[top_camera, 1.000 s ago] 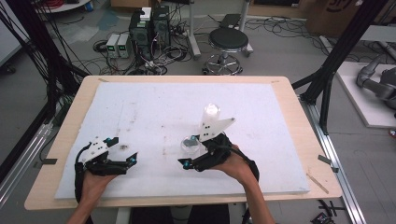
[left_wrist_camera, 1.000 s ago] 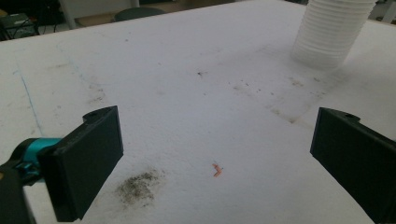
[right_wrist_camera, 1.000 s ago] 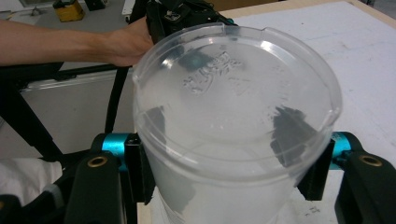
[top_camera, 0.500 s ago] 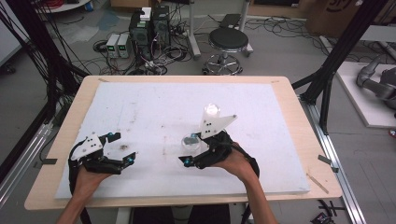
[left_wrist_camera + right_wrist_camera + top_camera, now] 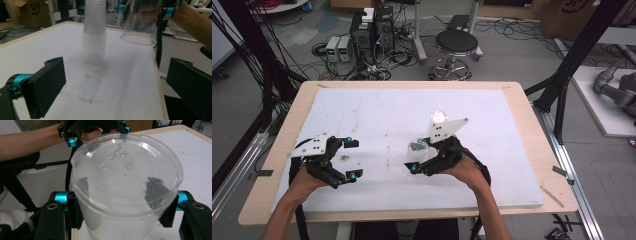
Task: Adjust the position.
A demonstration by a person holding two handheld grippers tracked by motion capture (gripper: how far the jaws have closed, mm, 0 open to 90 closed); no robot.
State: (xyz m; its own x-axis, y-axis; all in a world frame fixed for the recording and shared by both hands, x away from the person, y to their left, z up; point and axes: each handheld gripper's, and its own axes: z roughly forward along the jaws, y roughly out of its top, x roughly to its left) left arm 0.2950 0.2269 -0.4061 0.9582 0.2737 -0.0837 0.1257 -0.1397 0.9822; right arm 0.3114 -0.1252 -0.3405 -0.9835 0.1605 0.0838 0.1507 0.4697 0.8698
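Now we see right gripper (image 5: 125, 212) clamping clear cup (image 5: 125, 190), left gripper (image 5: 117, 87) wide, empty, cup stack (image 5: 94, 32) mid-table (image 5: 362, 107).

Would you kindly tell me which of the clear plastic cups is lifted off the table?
The single cup clamped upside down in the right gripper, mouth downward above the table; the others stand nested in the stack.

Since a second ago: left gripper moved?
Yes. In the high view the left gripper has shifted away from the table's near edge, toward the far side; its jaws stand open and empty.
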